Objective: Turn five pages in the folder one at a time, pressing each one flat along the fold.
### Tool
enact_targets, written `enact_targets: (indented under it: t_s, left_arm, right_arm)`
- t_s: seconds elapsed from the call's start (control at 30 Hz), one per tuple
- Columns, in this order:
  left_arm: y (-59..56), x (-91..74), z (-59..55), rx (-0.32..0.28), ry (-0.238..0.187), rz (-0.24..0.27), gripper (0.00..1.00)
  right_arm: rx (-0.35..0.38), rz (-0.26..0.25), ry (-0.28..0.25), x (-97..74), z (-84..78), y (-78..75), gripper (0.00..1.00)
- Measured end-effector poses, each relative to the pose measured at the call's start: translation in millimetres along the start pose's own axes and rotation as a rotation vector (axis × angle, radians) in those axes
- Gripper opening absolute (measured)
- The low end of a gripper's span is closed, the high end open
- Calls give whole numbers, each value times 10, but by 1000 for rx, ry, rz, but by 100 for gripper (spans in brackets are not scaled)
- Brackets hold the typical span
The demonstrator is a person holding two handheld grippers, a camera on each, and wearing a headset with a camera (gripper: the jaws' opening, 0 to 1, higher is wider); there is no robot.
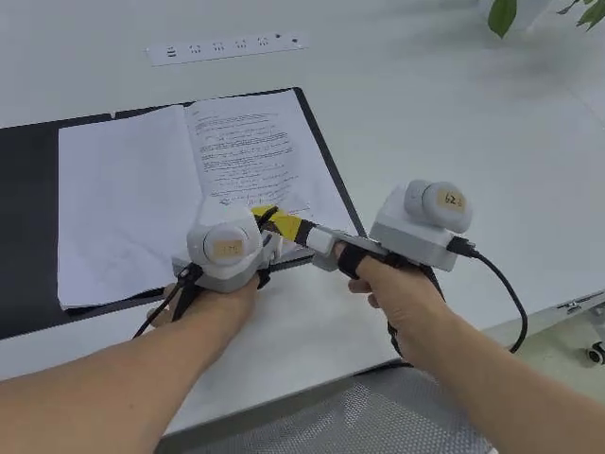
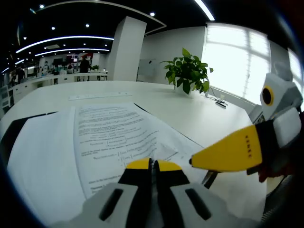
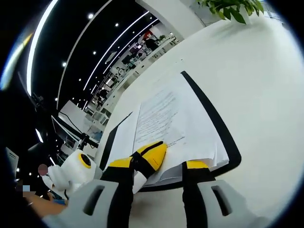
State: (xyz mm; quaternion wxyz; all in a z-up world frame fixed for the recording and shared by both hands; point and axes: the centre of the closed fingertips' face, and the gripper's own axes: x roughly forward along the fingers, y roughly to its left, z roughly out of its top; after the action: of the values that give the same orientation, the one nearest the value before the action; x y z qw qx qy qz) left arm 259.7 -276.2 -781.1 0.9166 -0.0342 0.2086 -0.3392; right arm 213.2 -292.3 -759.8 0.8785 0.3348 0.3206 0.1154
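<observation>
— On the white table (image 1: 425, 113), what is lying, and what sort of room is it standing in?

— It is standing in a large open office. Strip lights are glowing across a dark ceiling, a white column (image 2: 126, 52) is rising beyond the far edge, and bright windows (image 2: 242, 57) are running along one side.

— How many of each thing are you counting?

— One black folder (image 1: 28, 189) is lying open on the left part of the table, close to the near edge. Two leaves are facing up in it: one blank page (image 1: 123, 208) on the left and one printed page (image 1: 250, 151) on the right. One power strip (image 1: 227, 47) is lying toward the far edge. One potted plant (image 2: 187, 73) is standing toward the far right. Two grippers are working, one in each hand.

— And the jaws?

— The left gripper (image 2: 152, 165) is keeping its jaws closed, yellow tips together, over the near edge of the printed page. I cannot tell whether a sheet is caught between them. The right gripper (image 3: 158, 164) is showing its jaws well apart, gripping nothing, and is pointing in from the right at the folder's near right corner. In the right gripper view, the left gripper's closed tips are sitting between those open jaws. One black cable (image 1: 501, 293) is looping from the right gripper past the near edge.
</observation>
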Motion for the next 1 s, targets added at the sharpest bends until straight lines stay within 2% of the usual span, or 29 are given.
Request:
enact_targets:
  t_s: [0.13,0.3,0.47,0.67,0.73,0.77,0.87,1.0]
  left_arm:
    - [5,7,0,0,1,1,2]
    - [9,13,2,-1,3,2,2]
    - [12,20,4,-8,8,5,2]
    - [5,20,23,-31,27,-1,3]
    - [-16,7,35,-77,36,-16,6]
    - [-14,3,39,-71,37,-17,8]
    - [-29,-55,34,-72,57,-22,11]
    - [42,-209,48,-48,92,-6,18]
  right_arm:
    - [16,-42,-15,14,31,-135,26]
    - [-5,-88,-22,10,52,-257,5]
    - [-1,-88,-21,28,38,-243,0]
    - [-3,-92,-30,4,51,-227,0]
    - [7,-88,-32,-11,60,-224,0]
    - [9,-87,-34,-18,67,-220,0]
    - [18,-76,-38,-28,75,-184,0]
    - [19,-62,-55,-64,121,-90,0]
